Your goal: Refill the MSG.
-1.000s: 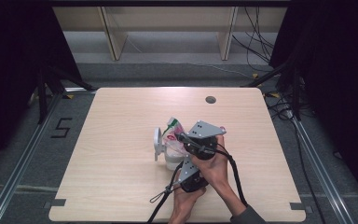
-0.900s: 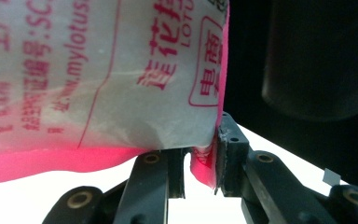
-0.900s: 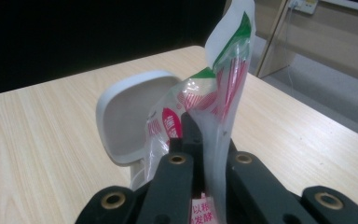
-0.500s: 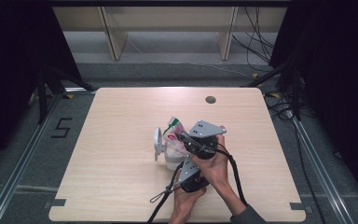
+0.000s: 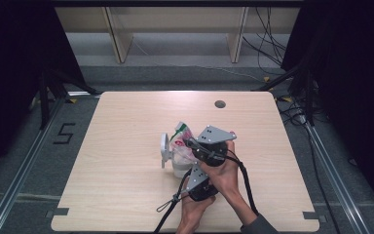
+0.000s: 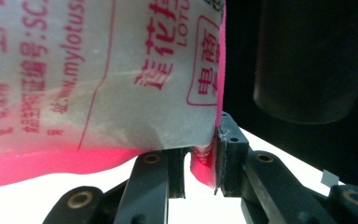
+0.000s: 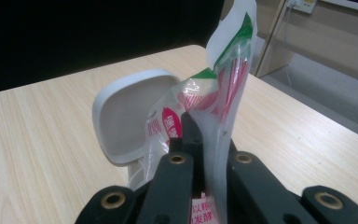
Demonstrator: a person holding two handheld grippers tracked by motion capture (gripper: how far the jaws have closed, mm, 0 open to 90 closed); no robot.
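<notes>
A thin plastic bag (image 5: 181,138) with red print and a green top stands over a white container (image 5: 177,167) near the table's middle. The container's round lid (image 5: 164,147) is flipped up at its left. My right gripper (image 5: 191,144), under its grey plate, is shut on the bag's film; in the right gripper view the jaws (image 7: 193,126) pinch the bag (image 7: 223,79) in front of the lid (image 7: 126,116). My left gripper (image 5: 191,171) sits just below, and its jaws (image 6: 200,163) clamp a pink folded edge of the bag (image 6: 98,70).
The wooden table (image 5: 126,122) has a round cable hole (image 5: 219,104) at the back right. Black cables trail from both grippers toward the front edge. A wooden shelf (image 5: 175,24) stands behind the table, with loose wires on the floor at the right.
</notes>
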